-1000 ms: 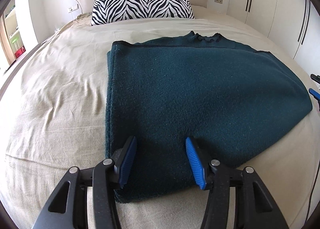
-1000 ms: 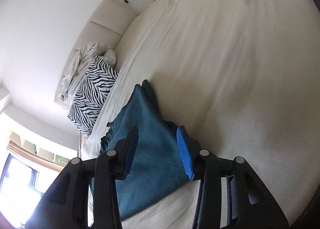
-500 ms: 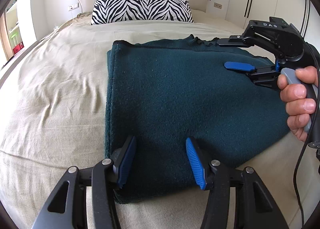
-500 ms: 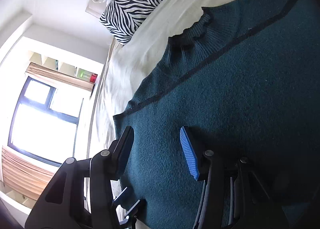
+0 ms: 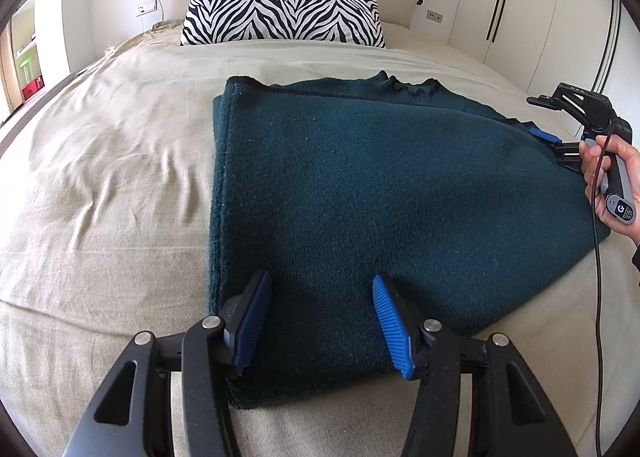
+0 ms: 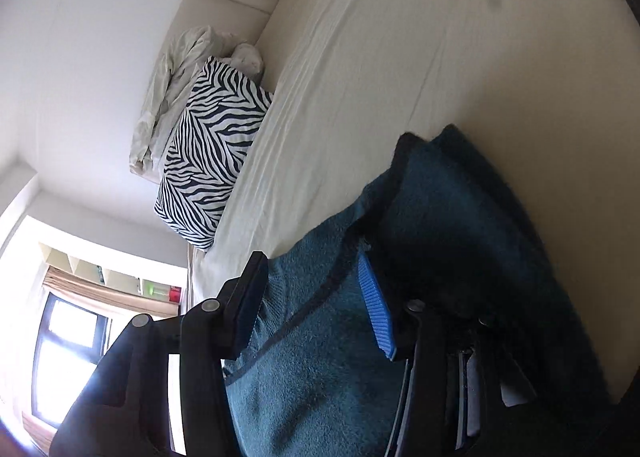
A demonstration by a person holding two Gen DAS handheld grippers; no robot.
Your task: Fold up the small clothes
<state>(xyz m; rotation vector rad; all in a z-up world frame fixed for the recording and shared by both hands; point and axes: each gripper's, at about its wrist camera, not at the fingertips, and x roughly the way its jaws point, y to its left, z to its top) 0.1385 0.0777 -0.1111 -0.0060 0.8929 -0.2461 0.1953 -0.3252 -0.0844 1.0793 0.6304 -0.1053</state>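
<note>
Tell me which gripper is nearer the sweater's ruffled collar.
Right. The right gripper sits at the sweater's far right edge, just beside the ruffled collar. The left gripper hovers over the near hem, opposite the collar.

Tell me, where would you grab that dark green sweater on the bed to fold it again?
Probably at the near hem of the sweater, coming in low from the foot of the bed. That edge lies flat and free, right under the open left gripper; its right corner sits by the right gripper. The far edge holds the bunched collar.
</note>
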